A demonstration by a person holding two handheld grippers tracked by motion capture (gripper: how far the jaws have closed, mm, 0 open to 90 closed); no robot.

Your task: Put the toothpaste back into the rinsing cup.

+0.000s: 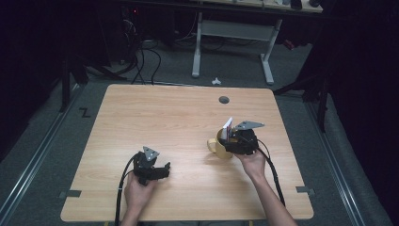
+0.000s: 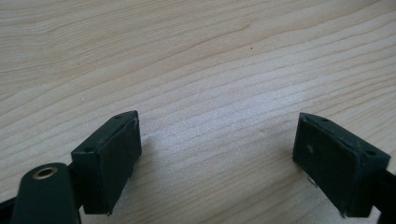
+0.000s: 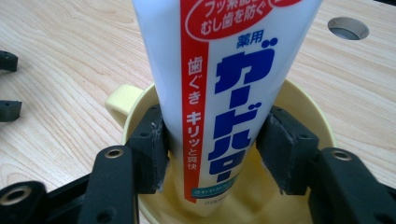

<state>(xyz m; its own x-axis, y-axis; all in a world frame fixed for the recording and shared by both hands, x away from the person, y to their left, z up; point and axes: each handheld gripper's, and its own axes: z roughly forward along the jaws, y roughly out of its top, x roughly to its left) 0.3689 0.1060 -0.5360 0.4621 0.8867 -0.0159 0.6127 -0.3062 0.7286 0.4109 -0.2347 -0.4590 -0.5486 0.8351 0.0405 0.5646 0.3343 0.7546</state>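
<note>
While glossy, the flat toothpaste tube (image 3: 219, 93) stands in a round yellow mug (image 3: 308, 116).

Table (image 2: 196, 56): pale matt wood grain. Tube (image 3: 224, 70): glossy plastic. Cup (image 3: 303, 107): smooth yellow, probably plastic. Pads (image 2: 109, 158): matt black.

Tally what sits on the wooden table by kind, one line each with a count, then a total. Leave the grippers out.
Yellow mug: 1
White toothpaste tube, standing in the mug: 1
Total: 2
</note>
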